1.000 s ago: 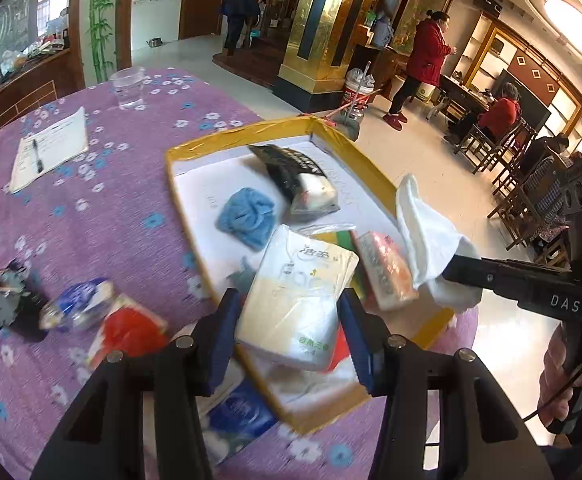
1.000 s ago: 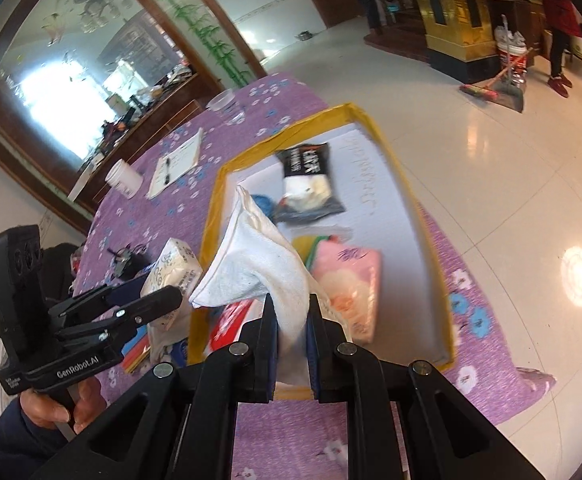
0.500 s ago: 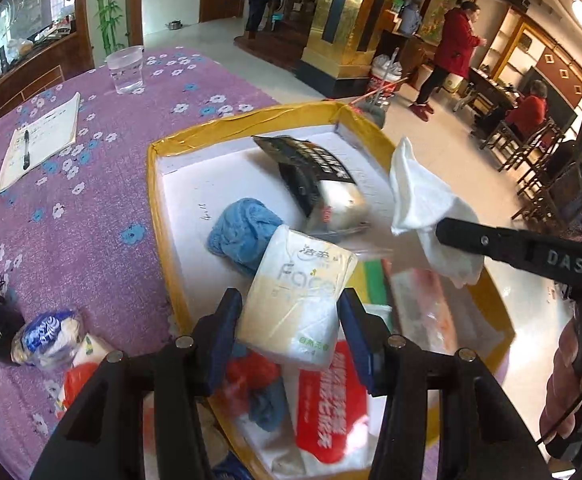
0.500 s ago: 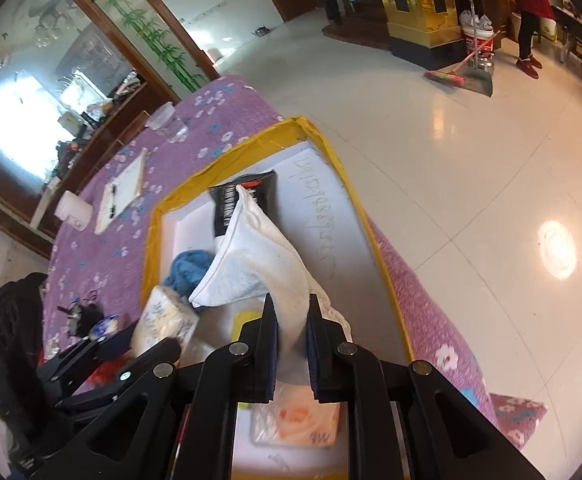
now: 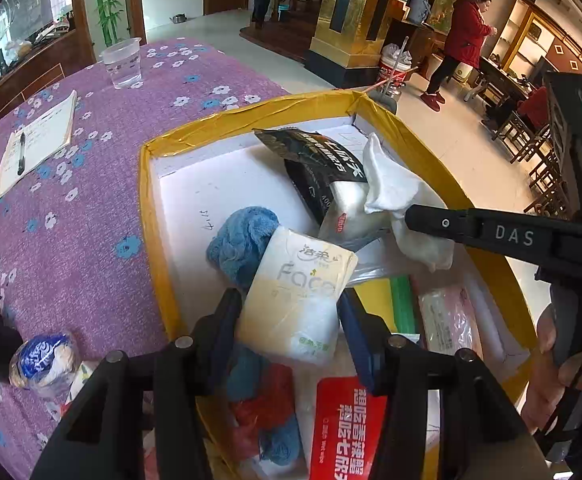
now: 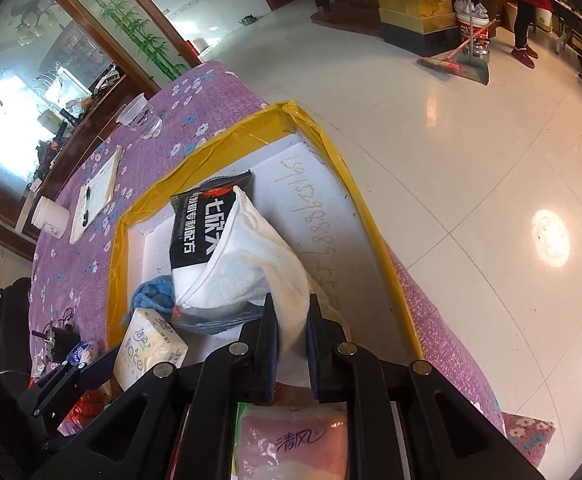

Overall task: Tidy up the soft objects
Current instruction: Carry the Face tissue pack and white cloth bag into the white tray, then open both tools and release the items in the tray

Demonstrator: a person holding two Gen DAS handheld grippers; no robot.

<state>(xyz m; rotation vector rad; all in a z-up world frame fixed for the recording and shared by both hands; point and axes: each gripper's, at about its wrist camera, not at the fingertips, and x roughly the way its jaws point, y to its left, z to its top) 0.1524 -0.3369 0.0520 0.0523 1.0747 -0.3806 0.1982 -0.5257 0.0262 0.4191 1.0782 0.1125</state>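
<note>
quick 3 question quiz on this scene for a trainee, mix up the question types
1. True or false: the left tool holds a tissue pack.
2. What does the right tool grip? A) blue cloth B) white cloth C) black packet
3. Fill in: the clear cup stands on the purple ____.

Key
1. True: its pads press both sides of the pack, above the yellow-edged box.
2. B: the white cloth is pinched between the shut fingers; the blue cloth and black packet lie in the box.
3. Tablecloth, beside the notebook.
</note>
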